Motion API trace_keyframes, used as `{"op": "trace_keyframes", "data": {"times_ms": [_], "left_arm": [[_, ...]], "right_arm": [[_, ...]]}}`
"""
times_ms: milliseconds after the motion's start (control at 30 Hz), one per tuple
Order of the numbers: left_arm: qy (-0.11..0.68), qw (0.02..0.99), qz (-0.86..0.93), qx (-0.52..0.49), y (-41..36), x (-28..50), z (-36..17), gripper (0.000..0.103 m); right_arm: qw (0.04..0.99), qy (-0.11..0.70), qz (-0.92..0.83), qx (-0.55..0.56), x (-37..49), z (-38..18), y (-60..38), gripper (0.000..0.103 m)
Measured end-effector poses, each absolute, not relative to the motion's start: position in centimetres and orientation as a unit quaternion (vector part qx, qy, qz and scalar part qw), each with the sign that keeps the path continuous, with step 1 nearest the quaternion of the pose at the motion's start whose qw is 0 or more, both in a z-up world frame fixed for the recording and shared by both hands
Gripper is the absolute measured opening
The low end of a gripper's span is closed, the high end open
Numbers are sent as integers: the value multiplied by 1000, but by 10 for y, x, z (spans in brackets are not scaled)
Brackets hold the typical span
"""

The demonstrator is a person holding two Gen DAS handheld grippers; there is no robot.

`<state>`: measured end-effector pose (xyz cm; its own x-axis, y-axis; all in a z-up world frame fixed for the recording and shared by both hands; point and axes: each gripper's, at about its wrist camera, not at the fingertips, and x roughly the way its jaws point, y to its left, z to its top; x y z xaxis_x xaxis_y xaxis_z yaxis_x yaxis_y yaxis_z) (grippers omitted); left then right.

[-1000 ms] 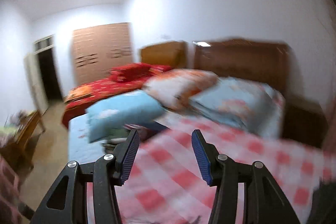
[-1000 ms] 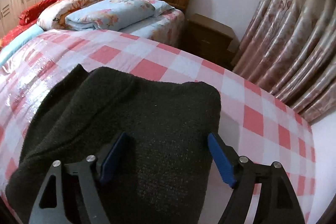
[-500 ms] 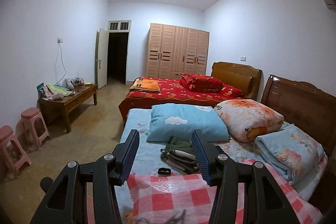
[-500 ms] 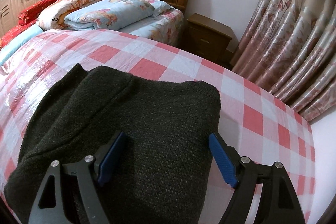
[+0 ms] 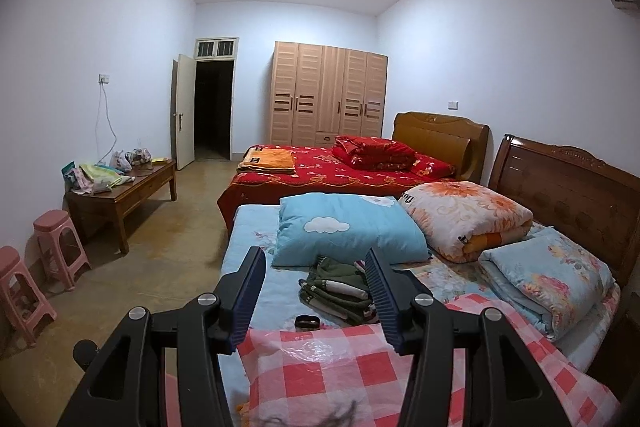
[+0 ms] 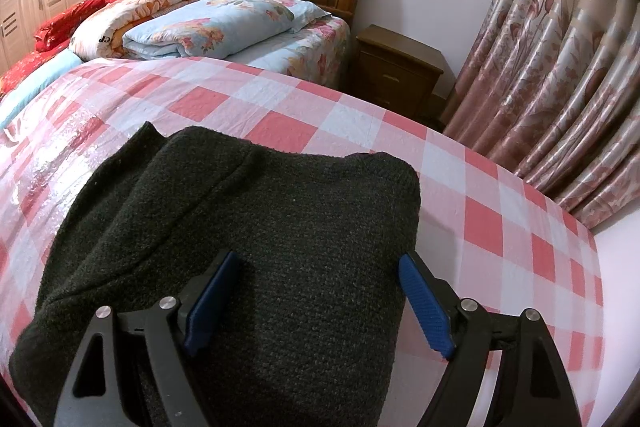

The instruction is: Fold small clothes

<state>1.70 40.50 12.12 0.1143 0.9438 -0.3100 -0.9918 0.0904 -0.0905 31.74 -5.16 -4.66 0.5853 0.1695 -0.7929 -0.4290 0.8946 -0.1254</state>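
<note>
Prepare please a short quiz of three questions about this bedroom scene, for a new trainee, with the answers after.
1. True or false: the right tool is shut on the dark knit garment.
2. Multiple choice. The stack of folded clothes seen from the left tool lies:
A) on the wooden side table
B) on the bed, in front of the blue cloud pillow
C) on a pink stool
3. Fill in: the dark knit garment lies on a pink and white ______ cloth.

Key:
1. False: its jaws stand open over the garment.
2. B
3. checked
</note>
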Motion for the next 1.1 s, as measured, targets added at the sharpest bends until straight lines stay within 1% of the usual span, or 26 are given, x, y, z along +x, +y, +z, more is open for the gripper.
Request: {"op": "trace_keyframes", "data": {"times_ms": [533, 633, 667, 733, 800, 867, 933, 1033, 1100], "left_arm": [[94, 739, 651, -146, 402, 14, 119, 53], [100, 755, 626, -169, 396, 23, 115, 53], [106, 776, 594, -185, 388, 33, 110, 53], [129, 811, 539, -185, 364, 61, 103, 53], [185, 868, 431, -166, 322, 109, 88, 53], [252, 911, 282, -163, 279, 157, 67, 53], [322, 921, 128, -177, 228, 200, 39, 53], [366, 912, -5, -188, 169, 233, 12, 53], [383, 906, -56, -171, 130, 244, -3, 53]], "right_arm": [[877, 423, 169, -151, 318, -47, -52, 103], [877, 424, 168, -151, 318, -47, -52, 103], [877, 425, 167, -151, 318, -47, -52, 103], [878, 422, 171, -149, 318, -46, -52, 103], [885, 400, 194, -134, 311, -40, -57, 103], [905, 354, 206, -115, 294, -26, -68, 103], [914, 334, 205, -104, 282, -16, -77, 103], [916, 325, 211, -103, 261, -11, -91, 103], [913, 328, 218, -105, 249, -13, -98, 103]]}}
